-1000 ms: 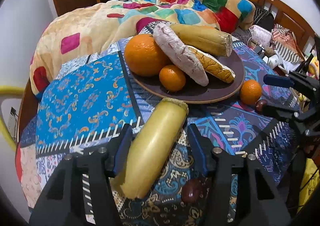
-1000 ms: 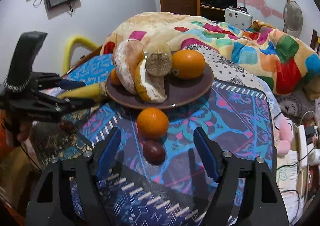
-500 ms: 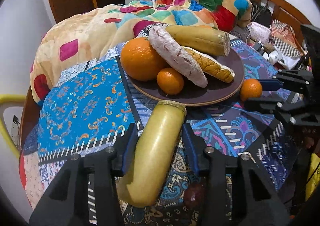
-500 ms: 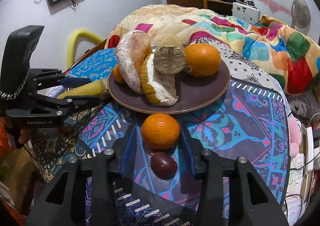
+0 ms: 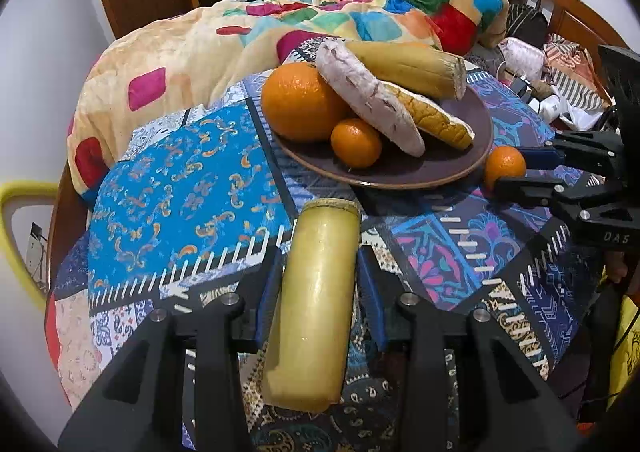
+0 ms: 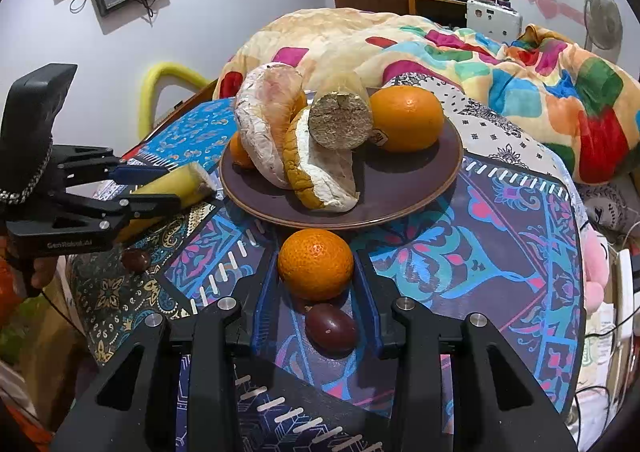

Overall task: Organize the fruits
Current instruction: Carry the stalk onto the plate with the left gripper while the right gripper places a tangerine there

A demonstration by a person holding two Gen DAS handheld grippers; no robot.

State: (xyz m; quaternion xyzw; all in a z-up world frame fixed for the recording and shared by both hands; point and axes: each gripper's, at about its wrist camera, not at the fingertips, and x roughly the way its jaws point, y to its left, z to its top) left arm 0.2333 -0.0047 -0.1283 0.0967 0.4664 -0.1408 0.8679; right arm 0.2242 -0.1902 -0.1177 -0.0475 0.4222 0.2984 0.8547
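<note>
A brown plate (image 5: pixel 460 168) on the patterned table holds a large orange (image 5: pixel 300 102), a small orange (image 5: pixel 355 142) and several long banana pieces (image 5: pixel 372 104). My left gripper (image 5: pixel 318 272) is shut on a yellow banana piece (image 5: pixel 316 300) lying on the table before the plate. My right gripper (image 6: pixel 316 284) is shut on a small orange (image 6: pixel 316 264) just in front of the plate (image 6: pixel 400 192). A dark plum (image 6: pixel 331 327) lies between the right fingers, behind the orange. The right gripper also shows in the left wrist view (image 5: pixel 528 172), with its orange (image 5: pixel 505 166).
A second dark plum (image 6: pixel 136 260) lies on the table below the left gripper (image 6: pixel 148 188). The round table (image 5: pixel 180 180) has edges close on all sides. A bed with a colourful blanket (image 5: pixel 360 12) stands behind it. A yellow chair back (image 5: pixel 16 208) is at the left.
Both grippers have closed: the left onto the banana piece, the right onto the small orange. The right gripper also moved forward toward the plate.
</note>
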